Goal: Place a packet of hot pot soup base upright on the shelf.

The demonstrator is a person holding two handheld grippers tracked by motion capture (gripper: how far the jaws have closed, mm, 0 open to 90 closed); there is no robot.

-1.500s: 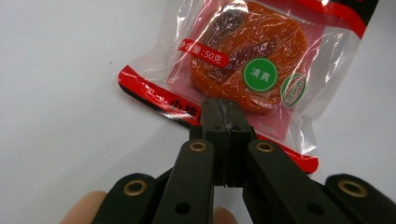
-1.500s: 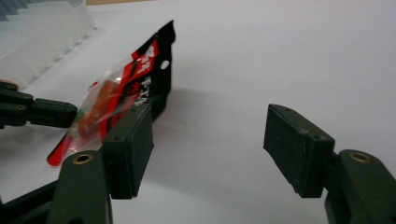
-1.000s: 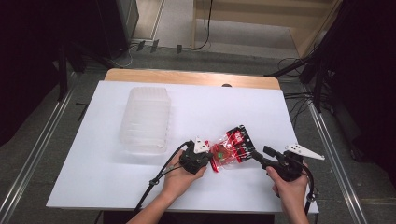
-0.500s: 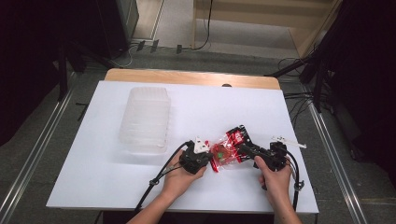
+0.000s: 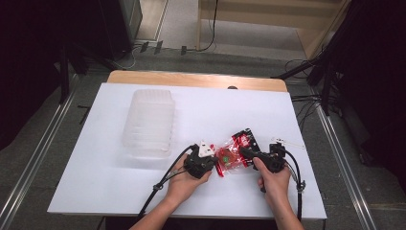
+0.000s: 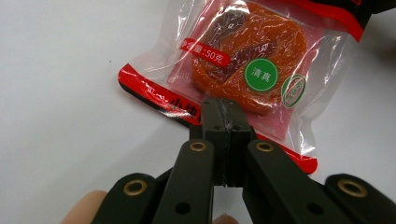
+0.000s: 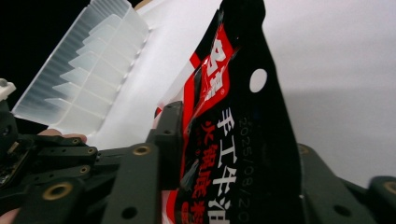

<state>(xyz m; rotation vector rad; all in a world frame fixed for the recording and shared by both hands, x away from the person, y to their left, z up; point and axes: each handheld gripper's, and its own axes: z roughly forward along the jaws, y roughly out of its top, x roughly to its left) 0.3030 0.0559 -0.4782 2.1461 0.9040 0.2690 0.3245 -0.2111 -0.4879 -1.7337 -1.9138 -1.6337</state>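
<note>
A clear snack packet (image 5: 233, 152) with red and black printed ends and an orange food piece inside is held between both grippers just above the white table (image 5: 201, 110). My left gripper (image 5: 214, 160) is shut on the packet's bottom red seal (image 6: 187, 109), jaws pressed together. My right gripper (image 5: 245, 152) is shut on the packet's black header end (image 7: 233, 140), near its round hang hole; the header stands up in front of that camera.
A clear ribbed plastic container (image 5: 148, 122) lies left of centre on the table, also seen as the ribbed container (image 7: 79, 84) in the right gripper view. Cables trail from both grippers toward the table's near edge.
My right gripper has moved left from the table's right side onto the packet's header end and closed on it. The left gripper has kept its hold.
</note>
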